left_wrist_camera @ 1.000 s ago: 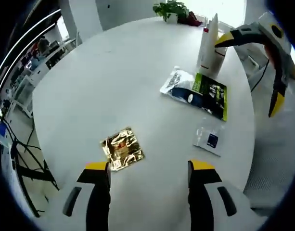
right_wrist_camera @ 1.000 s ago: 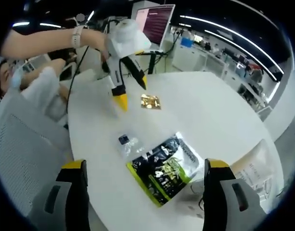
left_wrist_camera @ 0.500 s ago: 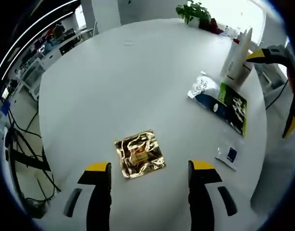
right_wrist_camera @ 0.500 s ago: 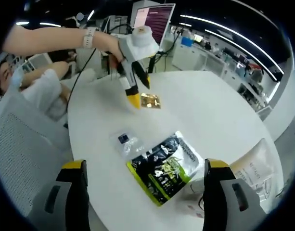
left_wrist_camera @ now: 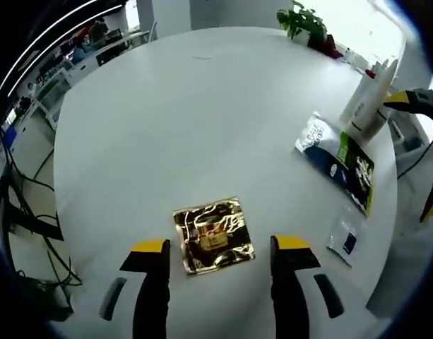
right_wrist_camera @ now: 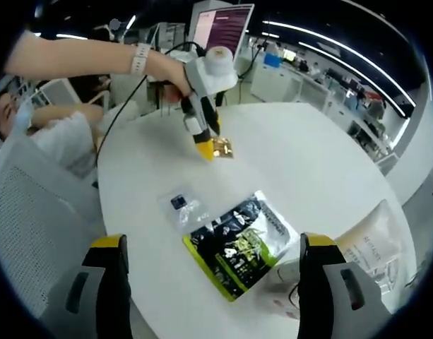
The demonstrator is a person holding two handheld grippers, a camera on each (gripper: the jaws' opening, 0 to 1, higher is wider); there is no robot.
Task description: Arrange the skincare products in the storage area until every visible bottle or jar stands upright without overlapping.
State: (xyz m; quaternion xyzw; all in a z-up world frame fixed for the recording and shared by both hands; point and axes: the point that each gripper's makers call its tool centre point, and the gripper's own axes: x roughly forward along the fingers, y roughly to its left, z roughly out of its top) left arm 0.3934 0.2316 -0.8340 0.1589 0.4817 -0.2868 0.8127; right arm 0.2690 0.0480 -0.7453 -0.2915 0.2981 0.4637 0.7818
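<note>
On a round white counter (left_wrist_camera: 174,120) in an open-plan office, with desks and a lit monitor (right_wrist_camera: 223,28) beyond and a potted plant (left_wrist_camera: 304,18) at the far edge:

- Gold foil sachet (left_wrist_camera: 212,234), flat, lying between the yellow tips of the left tongs (left_wrist_camera: 215,247). Tongs spread wide, holding nothing; the tips stood either side of the sachet, and contact could not be judged.
- Black and green pouch (left_wrist_camera: 343,166), flat, partly over a white pouch.
- Small clear sachet (left_wrist_camera: 345,240) with a dark label, flat, near the counter's edge, apart from the pouch.
- White tube (left_wrist_camera: 368,106), upright, just beyond the pouch.
- Right tongs (right_wrist_camera: 210,251), spread wide and empty, above the black and green pouch without touching it.
- A person's hand (right_wrist_camera: 170,70), gripping the left tongs' handle, seen in the right gripper view.
</note>
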